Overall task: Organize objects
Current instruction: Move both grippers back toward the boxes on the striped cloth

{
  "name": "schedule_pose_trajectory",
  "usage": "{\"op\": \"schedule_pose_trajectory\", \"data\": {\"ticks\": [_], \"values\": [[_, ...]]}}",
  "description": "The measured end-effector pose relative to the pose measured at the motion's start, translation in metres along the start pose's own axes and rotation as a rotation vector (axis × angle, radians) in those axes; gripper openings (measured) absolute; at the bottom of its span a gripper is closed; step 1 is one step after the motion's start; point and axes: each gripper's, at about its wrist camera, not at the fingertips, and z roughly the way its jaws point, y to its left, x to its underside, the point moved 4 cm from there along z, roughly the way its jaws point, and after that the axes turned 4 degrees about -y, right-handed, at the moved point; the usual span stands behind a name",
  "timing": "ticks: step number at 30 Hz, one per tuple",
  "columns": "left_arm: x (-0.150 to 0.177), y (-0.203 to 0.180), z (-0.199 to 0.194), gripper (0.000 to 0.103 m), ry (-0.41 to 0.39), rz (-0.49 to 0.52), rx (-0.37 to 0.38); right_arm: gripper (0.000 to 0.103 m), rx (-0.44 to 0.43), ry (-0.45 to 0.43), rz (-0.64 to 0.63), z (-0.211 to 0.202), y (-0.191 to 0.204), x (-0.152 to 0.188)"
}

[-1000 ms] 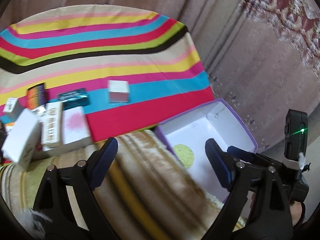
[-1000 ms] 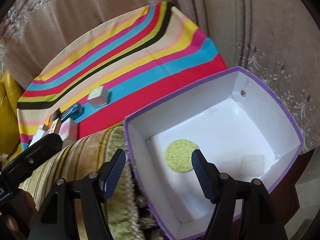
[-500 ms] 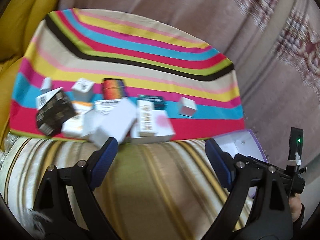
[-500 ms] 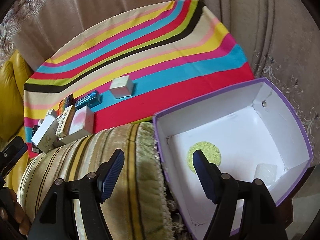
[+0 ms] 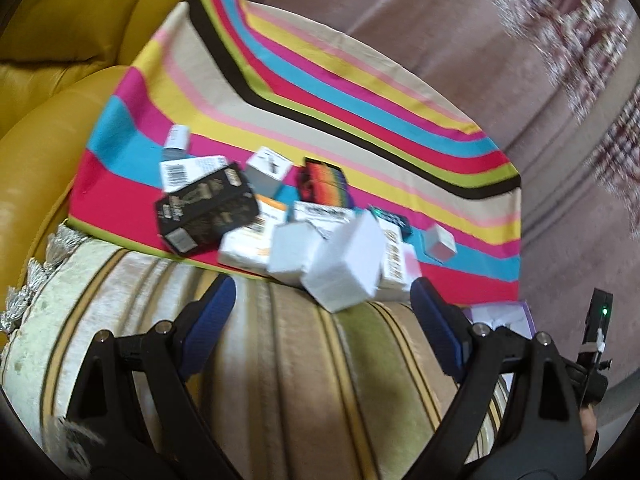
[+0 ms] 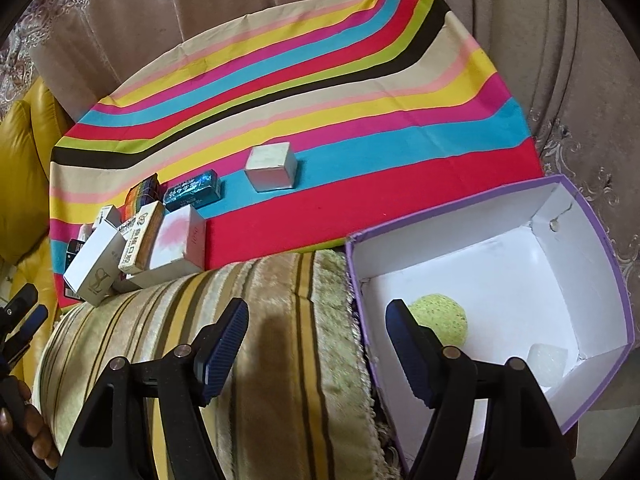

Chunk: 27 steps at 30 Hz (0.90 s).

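Both left gripper [image 5: 324,316] and right gripper [image 6: 318,346] empty, fingers spread, above striped cushion [image 6: 280,320] beside purple box [image 6: 592,220], small boxes [image 5: 344,264] piled on striped cloth [image 6: 360,80]

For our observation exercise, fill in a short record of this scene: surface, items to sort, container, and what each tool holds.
surface: striped cloth over a cushion
items: pile of small boxes; one cube box apart on the blue stripe
container: open purple box, white inside, holding a green disc
left tool: open, holding nothing
right tool: open, holding nothing
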Motion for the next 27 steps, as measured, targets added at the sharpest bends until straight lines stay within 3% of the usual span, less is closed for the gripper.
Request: {"op": "schedule_pose_trajectory", "data": {"ticks": [9, 17, 27], "values": [[-0.014, 0.054, 0.012, 0.091, 0.013, -0.181, -0.068, 0.072, -0.024, 0.027, -0.012, 0.022, 0.018, -0.017], [-0.027, 0.081, 0.033, 0.098, 0.022, -0.307, -0.123, 0.074, -0.017, 0.016, -0.013, 0.043, 0.028, -0.038], [-0.042, 0.087, 0.063, 0.102, 0.05, -0.327, -0.217, 0.079, -0.039, 0.01, -0.031, 0.07, 0.041, -0.063]]}}
